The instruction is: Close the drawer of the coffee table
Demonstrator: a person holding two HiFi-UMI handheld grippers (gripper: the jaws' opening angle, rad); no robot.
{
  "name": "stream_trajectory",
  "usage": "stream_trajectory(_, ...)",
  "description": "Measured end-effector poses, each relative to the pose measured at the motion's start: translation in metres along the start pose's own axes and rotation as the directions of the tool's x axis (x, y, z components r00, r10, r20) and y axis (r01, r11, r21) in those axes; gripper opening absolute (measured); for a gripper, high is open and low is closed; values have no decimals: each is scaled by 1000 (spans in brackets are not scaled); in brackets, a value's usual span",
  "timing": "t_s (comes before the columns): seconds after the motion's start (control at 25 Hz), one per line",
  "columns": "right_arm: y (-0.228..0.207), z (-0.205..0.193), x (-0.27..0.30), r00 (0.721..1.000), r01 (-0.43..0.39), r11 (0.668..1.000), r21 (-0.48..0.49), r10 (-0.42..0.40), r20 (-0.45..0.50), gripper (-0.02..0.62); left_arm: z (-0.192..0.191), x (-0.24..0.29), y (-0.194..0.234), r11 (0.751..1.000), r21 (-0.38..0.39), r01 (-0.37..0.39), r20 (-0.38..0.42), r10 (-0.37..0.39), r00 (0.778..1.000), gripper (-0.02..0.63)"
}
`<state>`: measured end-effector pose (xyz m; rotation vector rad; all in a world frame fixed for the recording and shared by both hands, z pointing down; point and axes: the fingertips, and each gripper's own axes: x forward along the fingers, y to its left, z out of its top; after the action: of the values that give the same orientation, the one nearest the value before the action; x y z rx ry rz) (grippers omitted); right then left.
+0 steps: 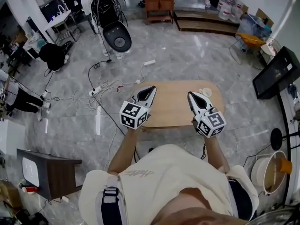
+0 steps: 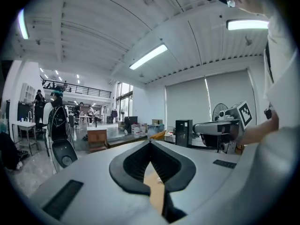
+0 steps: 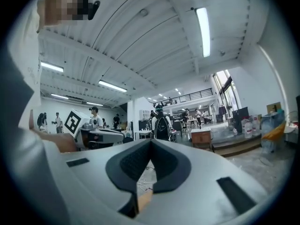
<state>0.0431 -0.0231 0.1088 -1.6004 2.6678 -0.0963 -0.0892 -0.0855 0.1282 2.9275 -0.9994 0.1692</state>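
Note:
The coffee table (image 1: 173, 108) has a light wooden oval top and stands just in front of the person. Its drawer does not show in any view. My left gripper (image 1: 152, 89) hovers over the table's left part, jaws shut with the tips touching and nothing between them. My right gripper (image 1: 191, 95) hovers over the right part, also shut and empty. In the left gripper view my left gripper (image 2: 150, 142) points level across the room, with a strip of tabletop (image 2: 157, 189) below. In the right gripper view my right gripper (image 3: 150, 141) does the same.
A small white object (image 1: 205, 92) lies on the table's far right. Cables (image 1: 105, 86) and a power strip (image 1: 149, 62) trail over the floor to the far left. A dark side table (image 1: 49, 170) stands near left, a black screen (image 1: 276, 71) at right, a bucket (image 1: 269, 172) near right.

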Motion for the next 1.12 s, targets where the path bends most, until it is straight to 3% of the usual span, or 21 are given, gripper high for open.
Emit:
stream_trajectory(0.24,6,6,-2,1000,3,1000,-4,-3,12,-6,7,-13,2,996,-84,13,33,-11,999,5)
stream_trajectory(0.52,17,7,-7,1000,-5,1000,16,5,19,-6,-5,-23,-14,999,-32,15,-11,-16,1000,5)
stream_trajectory(0.72,27,5,-9,999,16,1000,8,-17,32,-6,-6,-31,-10,997,-78,29,7,-29,1000,5)
stream_trajectory(1.12,38,-8,-7,999,35,999,8,-35,15,-6,-20,-42,-1,996,-88,18,3,-17,1000,5)
